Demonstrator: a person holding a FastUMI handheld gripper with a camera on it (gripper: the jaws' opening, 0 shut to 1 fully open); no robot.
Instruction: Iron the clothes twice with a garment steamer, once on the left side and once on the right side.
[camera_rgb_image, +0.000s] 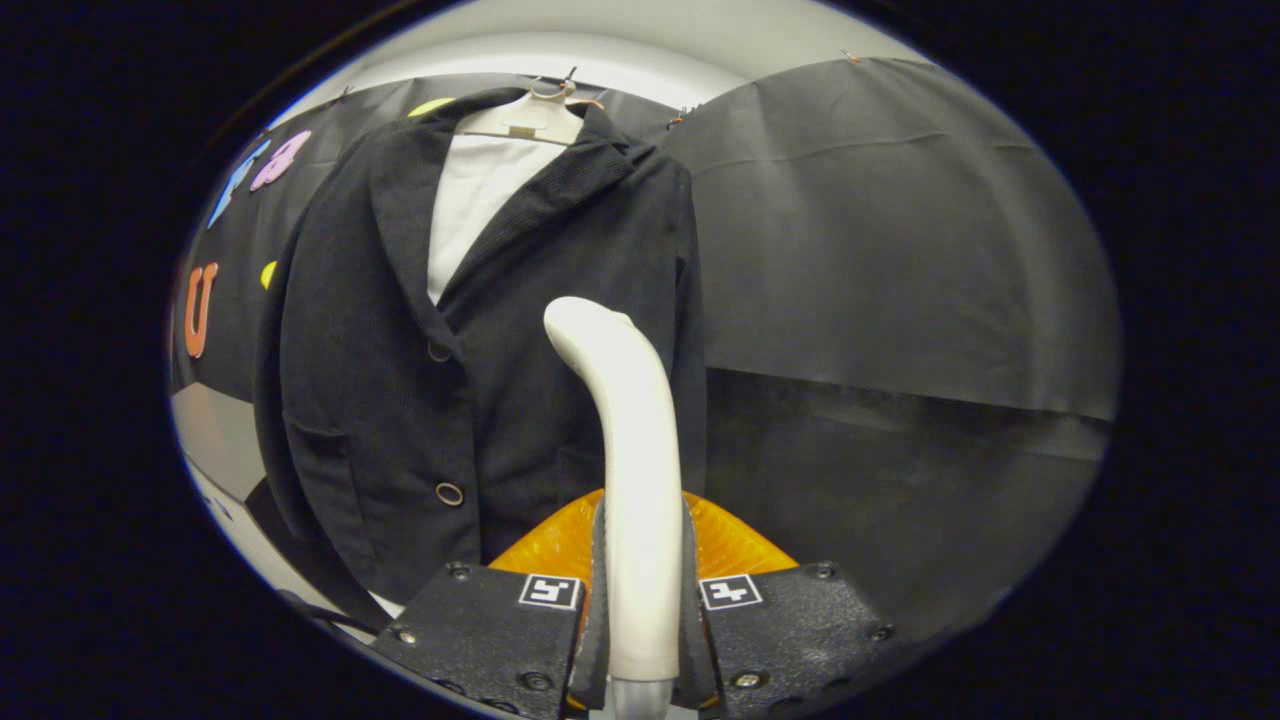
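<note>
- Gripper view: my gripper (640, 610) has its two fingers pressed in on the pale handle of the garment steamer (625, 440), one finger on each side, so I am pinching it low on the shaft
- The handle rises straight up between my fingers and curves over at the top; the head faces away from me and I cannot see its steam face
- An amber part (735, 540) sits just behind the handle; I take it for the steamer's body or tank, though I cannot be sure
- The handle looks like smooth hard plastic, so I judge it stiff but slippery; if a tank is attached it may be top-heavy, and a low firm pinch should keep it from twisting
- The dark jacket (480, 330) hangs on a hanger (530, 118) beyond my fingers, over a white shirt (475, 205), against the black cloth wall (900, 250)
- The jacket looks like ribbed, fairly thick cloth; hanging free, it is soft and I expect it to swing or give way under pressure
- The steamer head stands in front of the jacket's front panel; whether it touches the cloth I cannot tell
</note>
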